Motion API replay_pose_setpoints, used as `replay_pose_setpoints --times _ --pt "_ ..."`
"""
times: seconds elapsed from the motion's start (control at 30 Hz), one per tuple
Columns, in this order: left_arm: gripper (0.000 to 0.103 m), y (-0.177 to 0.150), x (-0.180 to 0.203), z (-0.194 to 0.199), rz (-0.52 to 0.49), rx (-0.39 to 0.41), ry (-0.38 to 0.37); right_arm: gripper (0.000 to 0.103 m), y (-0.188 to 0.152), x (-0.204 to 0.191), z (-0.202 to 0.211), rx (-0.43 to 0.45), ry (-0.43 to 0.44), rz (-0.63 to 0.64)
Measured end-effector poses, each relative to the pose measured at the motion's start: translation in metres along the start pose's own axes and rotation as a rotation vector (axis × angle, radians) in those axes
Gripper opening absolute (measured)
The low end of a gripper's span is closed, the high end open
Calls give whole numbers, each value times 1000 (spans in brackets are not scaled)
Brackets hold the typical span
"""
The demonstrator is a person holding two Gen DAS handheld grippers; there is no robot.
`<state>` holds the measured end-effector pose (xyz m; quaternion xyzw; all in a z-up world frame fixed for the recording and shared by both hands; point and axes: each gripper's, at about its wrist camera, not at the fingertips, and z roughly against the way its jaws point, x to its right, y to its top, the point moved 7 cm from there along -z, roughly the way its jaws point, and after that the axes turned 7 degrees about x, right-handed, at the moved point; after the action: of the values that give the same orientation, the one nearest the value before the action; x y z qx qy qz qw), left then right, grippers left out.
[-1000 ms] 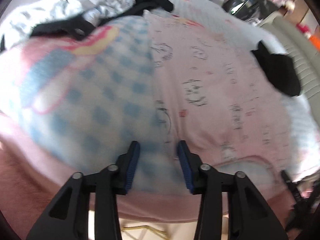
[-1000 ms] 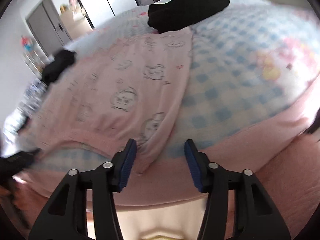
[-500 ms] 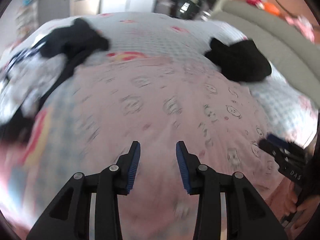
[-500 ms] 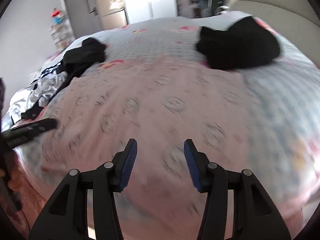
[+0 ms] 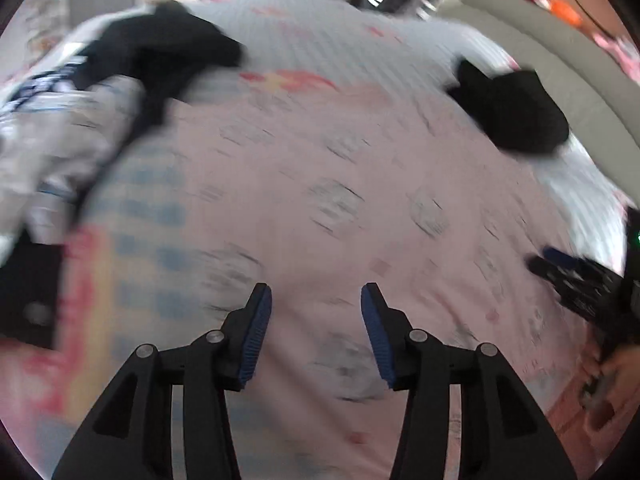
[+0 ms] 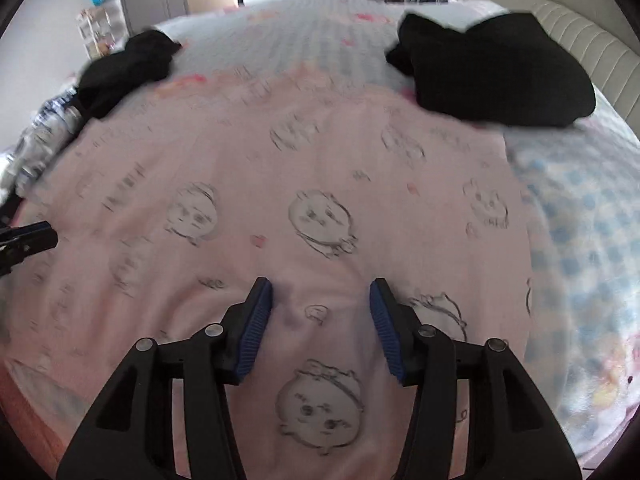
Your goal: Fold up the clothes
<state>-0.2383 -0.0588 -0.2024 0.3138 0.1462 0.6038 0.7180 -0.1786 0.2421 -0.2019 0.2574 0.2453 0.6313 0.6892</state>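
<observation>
A pink garment printed with cartoon faces lies spread flat over the bed; the left wrist view shows the same pink garment, blurred. My right gripper hovers open just above its near part, nothing between the fingers. My left gripper is also open over the cloth, holding nothing. The right gripper shows at the right edge of the left wrist view, and the left gripper pokes in at the left edge of the right wrist view.
A folded black garment lies at the far right near a beige headboard. Another black garment and a white-and-dark patterned one are piled at the far left. The blue-checked bedsheet shows on the right.
Both cameras have swung from the bed's sides toward the middle of the pink garment and moved closer over it. Both grippers stayed open and empty.
</observation>
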Motion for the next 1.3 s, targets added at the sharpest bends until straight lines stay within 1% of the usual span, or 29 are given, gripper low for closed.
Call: replay_pose_setpoints --times 0.07,0.13,0.23,0.27,0.3,0.33,0.4,0.47,0.6,0.67,0.73,0.8,0.83,0.9,0.93,1.0,1.13,1.17,1.23,1.27,1.3 --pt "49 7 -9 -4 -4 3 57 53 16 -25 6 39 63 15" --pt "49 8 -5 -13 -36 -10 73 54 31 -60 6 66 115 63" --pt "49 1 0 -21 -94 -28 117 55 32 -108 -15 22 139 162" --pt "50 -2 -2 -22 -101 -36 128 55 27 -117 -25 -3 131 192" --pt "50 -5 -6 -22 -105 -47 136 55 18 -122 -39 -32 96 242" --pt "52 -9 -13 -22 -104 -57 137 55 12 -122 -45 -39 69 275" --pt "53 -15 -25 -18 -100 -64 126 57 2 -115 -50 -26 51 298" --pt "53 -18 -31 -12 -102 -57 115 57 -2 -101 -43 -21 35 265" --pt "53 -10 -17 8 -136 13 95 57 0 -76 -25 -21 9 204" --pt "52 -6 -10 18 -153 49 85 57 7 -64 -13 7 1 143" --pt "52 -6 8 21 -184 62 49 58 15 -56 -6 31 1 107" --pt "52 -12 29 15 -230 38 14 58 16 -62 -8 19 18 124" --pt "52 -19 37 10 -246 10 -3 58 12 -65 -12 -4 8 152" --pt "52 -34 35 1 -221 -50 -24 58 2 -70 -22 -50 -24 205" --pt "53 -40 26 -2 -202 -65 -19 58 -5 -67 -25 -56 -38 224" --pt "53 -48 9 4 -193 -67 -18 58 -11 -57 -22 -50 -22 217" --pt "56 -54 -18 23 -225 -81 54 59 -17 -30 -6 -46 -16 181" --pt "55 -52 -21 28 -228 -74 72 59 -19 -24 -2 -50 -25 176" --pt "55 -47 -23 40 -248 -45 123 59 -16 -22 7 -31 -37 158" --pt "55 -43 -21 46 -250 -22 126 59 -15 -20 12 -21 -43 149" --pt "55 -38 -15 50 -239 3 99 59 -12 -23 20 4 -35 127"
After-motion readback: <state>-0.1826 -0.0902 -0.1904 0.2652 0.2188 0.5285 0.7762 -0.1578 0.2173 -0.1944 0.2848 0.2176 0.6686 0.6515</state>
